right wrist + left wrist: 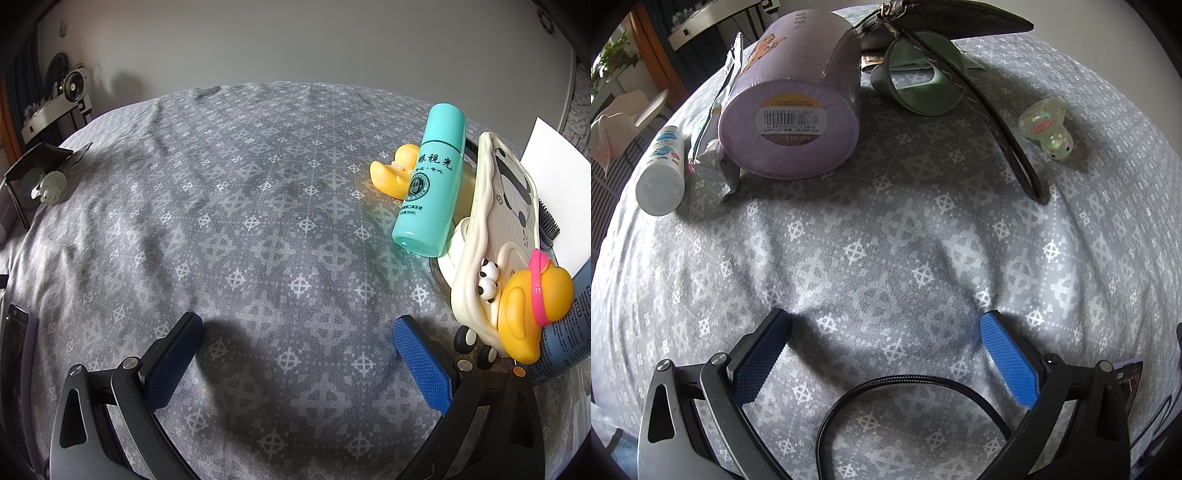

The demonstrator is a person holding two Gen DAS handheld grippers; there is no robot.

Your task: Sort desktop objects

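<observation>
Where the left wrist camera looks along its ribbed blue pads, the left gripper (884, 341) hangs with jaws wide apart over the soft grey patterned cloth (886, 240) that covers the surface, gripping nothing. Beyond it a glossy lilac cup (792, 103) lies on its side, barcoded base toward the camera, touching a crinkled foil packet (713, 147). A smooth white tube (661, 173) lies just left of the packet. Farther back sit a matte green funnel (919, 79), crossed by a dark leather strap (990, 110), and a translucent speckled toy (1043, 127) to its right.

In the right wrist view, the right gripper (297, 338) also has its jaws spread and empty above the cloth. To its right a smooth teal bottle (430, 181) leans among a yellow rubber duck (393, 173), a cream phone case (495, 229) and a second duck with pink glasses (532, 306).
</observation>
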